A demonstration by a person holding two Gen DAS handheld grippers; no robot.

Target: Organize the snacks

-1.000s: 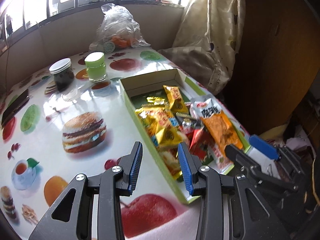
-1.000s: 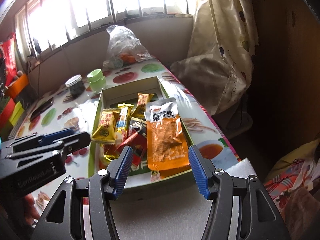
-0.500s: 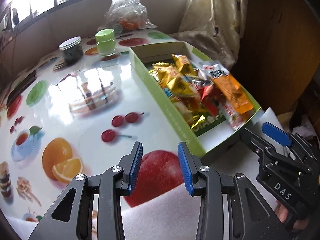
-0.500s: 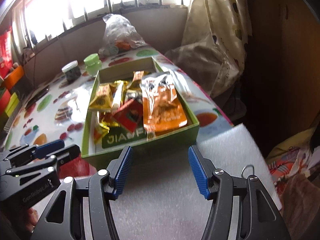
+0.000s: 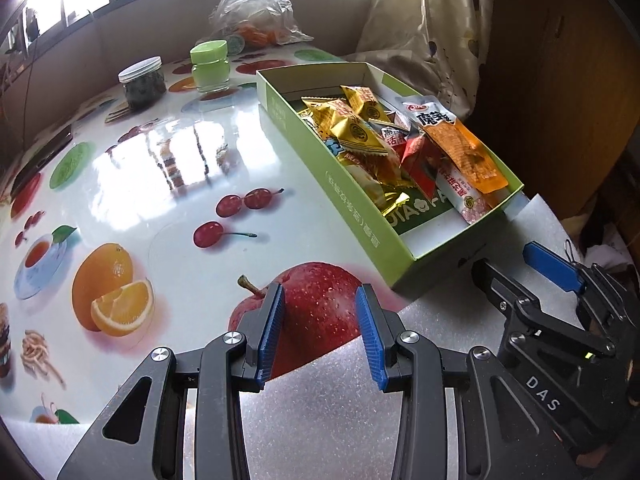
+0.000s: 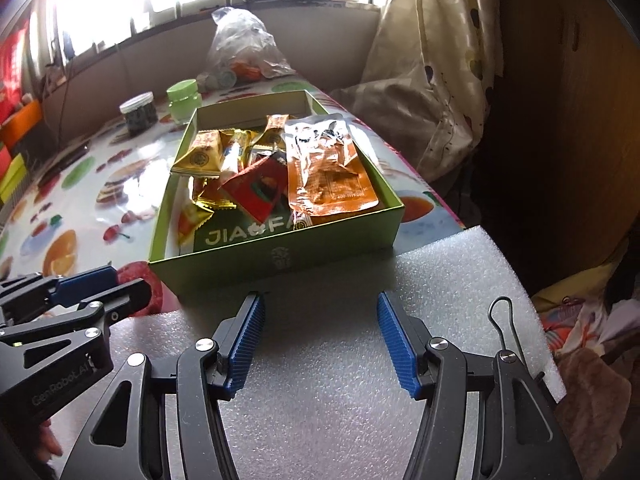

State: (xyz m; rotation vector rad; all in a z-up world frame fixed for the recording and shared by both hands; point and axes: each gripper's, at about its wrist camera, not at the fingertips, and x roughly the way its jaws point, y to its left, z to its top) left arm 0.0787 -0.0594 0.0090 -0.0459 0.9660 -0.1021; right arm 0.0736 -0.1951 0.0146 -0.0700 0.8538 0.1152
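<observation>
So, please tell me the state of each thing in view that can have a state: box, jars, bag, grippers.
green box: open, snacks inside
dark jar: lid on, upright
green jar: lid on, upright
plastic bag: bunched, contents inside
left gripper: open, empty
right gripper: open, empty

We see a green box [image 6: 280, 258] of yellow and orange packets [image 6: 328, 168] on our white, fruit-printed tablecloth [image 5: 168, 216]; blue gripper pads [image 6: 396, 344].

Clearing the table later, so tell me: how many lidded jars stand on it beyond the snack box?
2. A dark jar with a clear lid stands far left; a green-lidded jar stands beside it, nearer the box. The plastic bag may hide more.
</observation>
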